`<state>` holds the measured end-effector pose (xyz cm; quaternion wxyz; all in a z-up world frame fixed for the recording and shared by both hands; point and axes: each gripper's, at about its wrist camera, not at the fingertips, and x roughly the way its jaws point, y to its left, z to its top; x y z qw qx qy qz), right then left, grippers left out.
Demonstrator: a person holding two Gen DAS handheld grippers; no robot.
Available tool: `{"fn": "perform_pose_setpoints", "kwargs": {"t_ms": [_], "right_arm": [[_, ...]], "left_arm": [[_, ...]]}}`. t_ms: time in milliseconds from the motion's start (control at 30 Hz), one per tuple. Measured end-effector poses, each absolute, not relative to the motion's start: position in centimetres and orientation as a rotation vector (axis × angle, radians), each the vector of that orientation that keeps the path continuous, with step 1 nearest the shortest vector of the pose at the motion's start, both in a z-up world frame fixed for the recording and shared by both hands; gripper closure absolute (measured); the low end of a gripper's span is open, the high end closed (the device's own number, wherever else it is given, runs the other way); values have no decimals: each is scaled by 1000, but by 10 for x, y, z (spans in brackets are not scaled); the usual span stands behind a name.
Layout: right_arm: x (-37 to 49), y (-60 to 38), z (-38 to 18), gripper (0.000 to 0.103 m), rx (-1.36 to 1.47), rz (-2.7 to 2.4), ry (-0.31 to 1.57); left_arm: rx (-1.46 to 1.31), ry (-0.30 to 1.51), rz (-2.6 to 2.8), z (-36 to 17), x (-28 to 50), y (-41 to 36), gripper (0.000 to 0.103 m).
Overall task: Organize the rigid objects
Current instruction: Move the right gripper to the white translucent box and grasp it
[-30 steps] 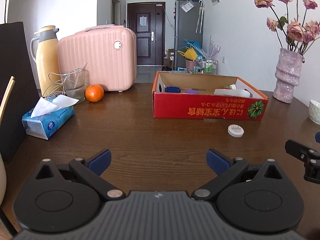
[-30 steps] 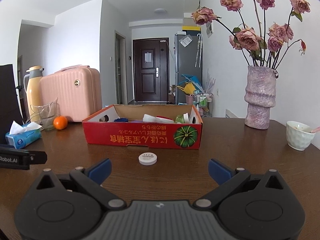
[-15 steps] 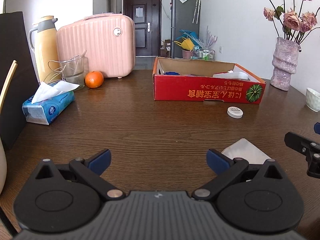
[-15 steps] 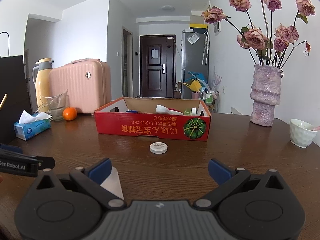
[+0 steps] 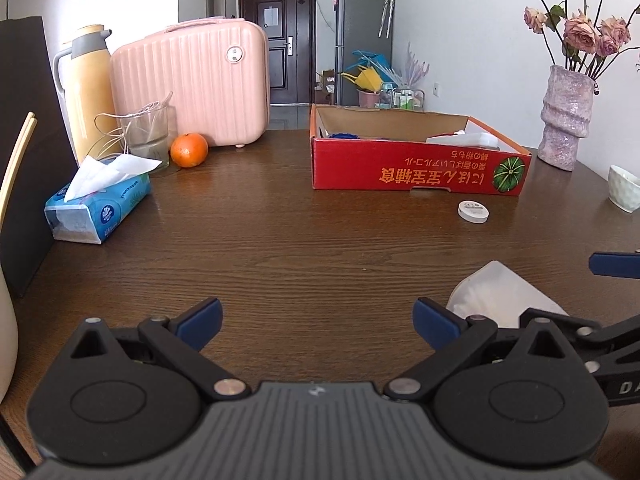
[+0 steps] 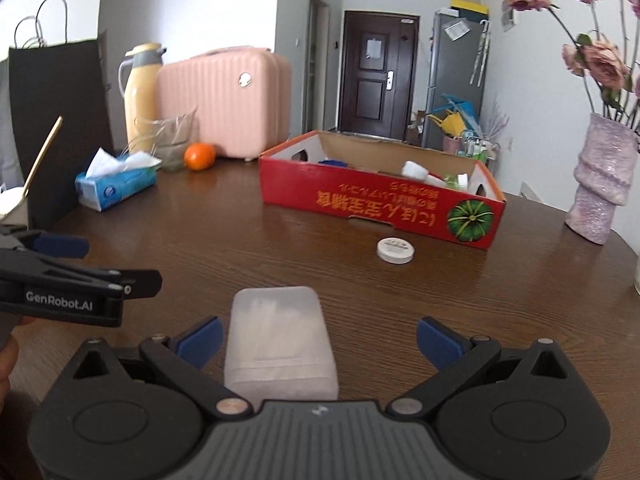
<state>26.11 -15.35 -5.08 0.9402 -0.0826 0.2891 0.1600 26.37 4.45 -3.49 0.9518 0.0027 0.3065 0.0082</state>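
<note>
A translucent white plastic case lies flat on the brown table, between the wide-apart fingers of my right gripper, nearer its left finger; nothing grips it. The left wrist view shows the same case at lower right, just beyond the right fingertip of my open, empty left gripper. A small round white tin rests in front of the red cardboard box, which holds several small items.
At back left stand a pink suitcase, a yellow thermos, a glass, an orange and a blue tissue pack. A flower vase and a white cup stand on the right. A black bag is at far left.
Both grippers have pulled back and dipped toward the table. The white case has come into view and now lies between the right gripper's fingers. Both stay open.
</note>
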Motion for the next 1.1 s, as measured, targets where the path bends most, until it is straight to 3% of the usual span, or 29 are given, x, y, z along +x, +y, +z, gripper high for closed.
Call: {"fn": "perform_pose_setpoints", "kwargs": {"t_ms": [867, 967, 1100], "right_arm": [[290, -115, -67, 0, -252, 302, 731], [294, -115, -70, 8, -241, 315, 750], [299, -117, -77, 25, -228, 318, 783]], "left_arm": [[-10, 659, 14, -39, 260, 70, 0], [-10, 661, 12, -39, 260, 70, 0], [-10, 661, 13, -39, 260, 70, 0]]}}
